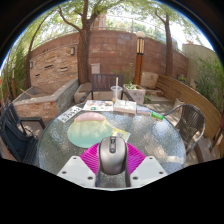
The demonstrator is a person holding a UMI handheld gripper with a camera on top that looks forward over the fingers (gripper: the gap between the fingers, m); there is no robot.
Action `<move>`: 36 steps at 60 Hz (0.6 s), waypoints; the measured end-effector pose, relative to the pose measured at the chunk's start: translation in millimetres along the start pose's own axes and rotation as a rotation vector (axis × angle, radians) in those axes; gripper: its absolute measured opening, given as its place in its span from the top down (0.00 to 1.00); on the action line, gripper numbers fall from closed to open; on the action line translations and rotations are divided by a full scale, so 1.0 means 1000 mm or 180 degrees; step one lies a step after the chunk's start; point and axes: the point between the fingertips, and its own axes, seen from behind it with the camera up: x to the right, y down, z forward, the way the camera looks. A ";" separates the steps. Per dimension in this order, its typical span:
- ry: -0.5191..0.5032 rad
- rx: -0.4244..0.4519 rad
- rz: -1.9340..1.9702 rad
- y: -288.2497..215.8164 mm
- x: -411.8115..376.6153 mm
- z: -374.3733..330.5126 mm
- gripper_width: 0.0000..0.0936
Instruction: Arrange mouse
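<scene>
A grey and black computer mouse (112,157) sits between my gripper's (112,162) two fingers, its nose pointing away from me. The magenta pads (92,157) press against both of its sides. The mouse is held just above the near part of a round glass table (60,145). The fingers are shut on the mouse.
A round pale green mat (88,128) lies on the table just beyond the mouse. Further back are papers (97,105), a clear cup (116,94) and a small green thing (157,115). Chairs (188,122) stand around the table. A brick wall (100,55) is behind.
</scene>
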 end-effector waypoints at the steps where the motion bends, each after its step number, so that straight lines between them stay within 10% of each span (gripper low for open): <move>1: -0.0002 0.0073 0.0015 -0.011 0.000 0.002 0.64; 16: -0.0368 0.0454 0.0047 -0.138 -0.061 0.083 0.64; 36: -0.0631 -0.0631 0.0074 -0.002 -0.113 0.247 0.54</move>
